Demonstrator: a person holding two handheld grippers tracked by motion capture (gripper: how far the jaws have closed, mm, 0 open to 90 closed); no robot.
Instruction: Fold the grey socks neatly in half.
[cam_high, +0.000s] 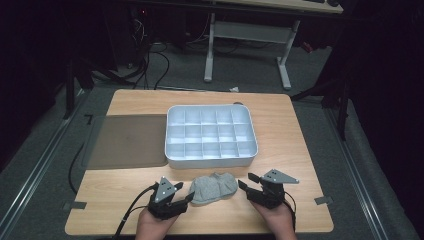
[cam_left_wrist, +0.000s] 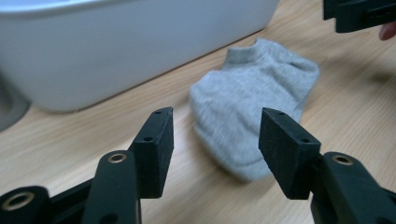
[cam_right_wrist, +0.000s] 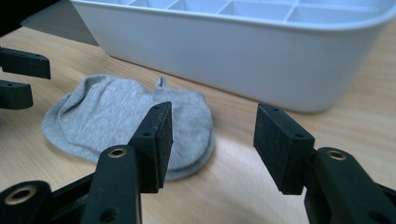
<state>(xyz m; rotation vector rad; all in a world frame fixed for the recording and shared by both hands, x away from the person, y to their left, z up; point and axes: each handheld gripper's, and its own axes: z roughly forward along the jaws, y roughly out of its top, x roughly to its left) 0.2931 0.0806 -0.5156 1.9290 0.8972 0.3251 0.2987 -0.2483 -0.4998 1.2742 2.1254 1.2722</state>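
Left gripper (cam_high: 186, 196) and right gripper (cam_high: 243, 181) both gape, nothing between the jaws, flanking the grey sock (cam_high: 214, 188). Sock flat on wooden table (cam_high: 300, 150), long axis left-right, just before the white compartment tray (cam_high: 172, 157). No readable writing.

A light wooden bench (cam_high: 285, 135) carries a white compartment tray (cam_high: 210, 159) at its middle, a dark mat (cam_high: 127, 141) touching the tray's left side, and a grey sock (cam_high: 214, 188) near the front edge

One camera overhead; two low, close, facing across the sock (cam_high: 214, 188).
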